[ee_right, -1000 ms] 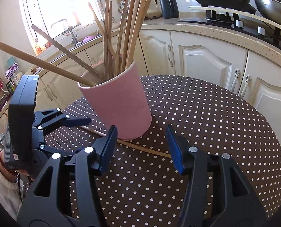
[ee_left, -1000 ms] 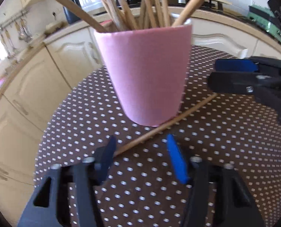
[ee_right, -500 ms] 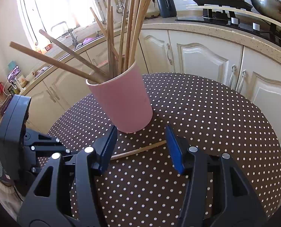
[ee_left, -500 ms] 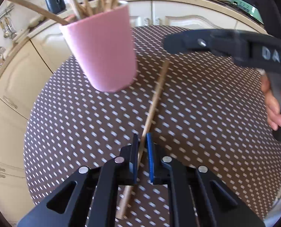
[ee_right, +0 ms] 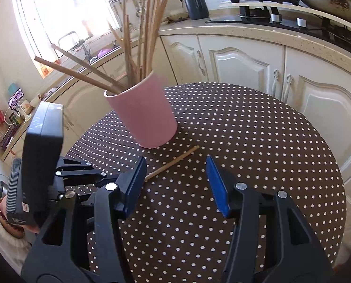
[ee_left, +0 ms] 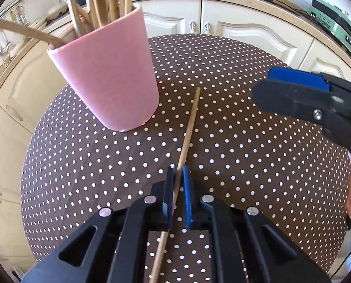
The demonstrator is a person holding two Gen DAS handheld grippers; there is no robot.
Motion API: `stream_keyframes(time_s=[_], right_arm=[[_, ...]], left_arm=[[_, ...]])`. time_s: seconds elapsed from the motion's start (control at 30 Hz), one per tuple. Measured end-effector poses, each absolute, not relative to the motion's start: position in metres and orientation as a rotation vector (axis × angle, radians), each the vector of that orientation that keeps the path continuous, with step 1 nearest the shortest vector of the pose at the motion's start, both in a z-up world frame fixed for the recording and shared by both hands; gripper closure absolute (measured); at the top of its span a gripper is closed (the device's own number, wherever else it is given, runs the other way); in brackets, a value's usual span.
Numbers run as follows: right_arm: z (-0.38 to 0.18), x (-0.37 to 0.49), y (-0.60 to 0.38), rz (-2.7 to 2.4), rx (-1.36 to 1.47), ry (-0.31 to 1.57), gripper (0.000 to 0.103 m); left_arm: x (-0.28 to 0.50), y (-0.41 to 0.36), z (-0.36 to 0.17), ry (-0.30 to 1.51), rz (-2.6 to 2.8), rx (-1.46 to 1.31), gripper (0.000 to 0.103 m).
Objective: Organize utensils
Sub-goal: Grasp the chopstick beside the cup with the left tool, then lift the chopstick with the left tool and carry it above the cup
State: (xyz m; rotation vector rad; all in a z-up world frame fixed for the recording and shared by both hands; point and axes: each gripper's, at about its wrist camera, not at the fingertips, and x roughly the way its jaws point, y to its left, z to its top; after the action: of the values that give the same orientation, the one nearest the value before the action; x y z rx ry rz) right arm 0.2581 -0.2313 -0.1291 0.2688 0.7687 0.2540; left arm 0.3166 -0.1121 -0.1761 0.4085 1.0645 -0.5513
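A pink cup (ee_left: 109, 75) (ee_right: 144, 115) stands on the brown polka-dot table (ee_left: 246, 155) with several wooden chopsticks (ee_right: 149, 44) sticking out of it. My left gripper (ee_left: 178, 184) is shut on a single wooden chopstick (ee_left: 188, 129), whose far end points toward the cup's right side. From the right wrist view that chopstick (ee_right: 175, 161) runs from the left gripper toward the cup's base. My right gripper (ee_right: 174, 181) is open with nothing between its fingers, just in front of the chopstick; in the left wrist view the right gripper (ee_left: 312, 99) is at the right.
Cream kitchen cabinets (ee_right: 246, 63) and a countertop with a stove and pans (ee_right: 293, 2) curve behind the table. A window and sink (ee_right: 64, 35) are at the back left. A hand in a white sleeve (ee_right: 1, 224) holds the left gripper.
The left gripper closed on the chopstick that lay by the cup's base and swung it so its far end points away from me. The cup looks farther off in both views.
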Motion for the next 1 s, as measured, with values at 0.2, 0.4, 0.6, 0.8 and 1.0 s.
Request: stream_keyframes(time_s=[0.2,0.4,0.6,0.8,1.0], right_arm=[[-0.127,0.259,-0.231,0.243,0.278,0.760,0.050],[-0.110,0.251,-0.231,0.259,0.286,0.708,0.050],[-0.096,0.247,-0.231,0.274,0.298,0.661,0.050],[-0.085,0.252,-0.231,0.288,0.327,0.631,0.050],[-0.077,0.263,-0.222,0.314,0.324,0.602,0.050]], left_arm=[[0.292,-0.092,-0.158,0.977,-0.587,0.316,0.098],[0.263,-0.076,-0.118,0.818,-0.634,0.240,0.098],[0.225,-0.066,-0.073,0.627,-0.775,0.167,0.098],[0.213,-0.044,-0.035,0.376,-0.724,0.078,0.098],[0.222,-0.028,-0.010,0.195,-0.564,-0.045,0.098]])
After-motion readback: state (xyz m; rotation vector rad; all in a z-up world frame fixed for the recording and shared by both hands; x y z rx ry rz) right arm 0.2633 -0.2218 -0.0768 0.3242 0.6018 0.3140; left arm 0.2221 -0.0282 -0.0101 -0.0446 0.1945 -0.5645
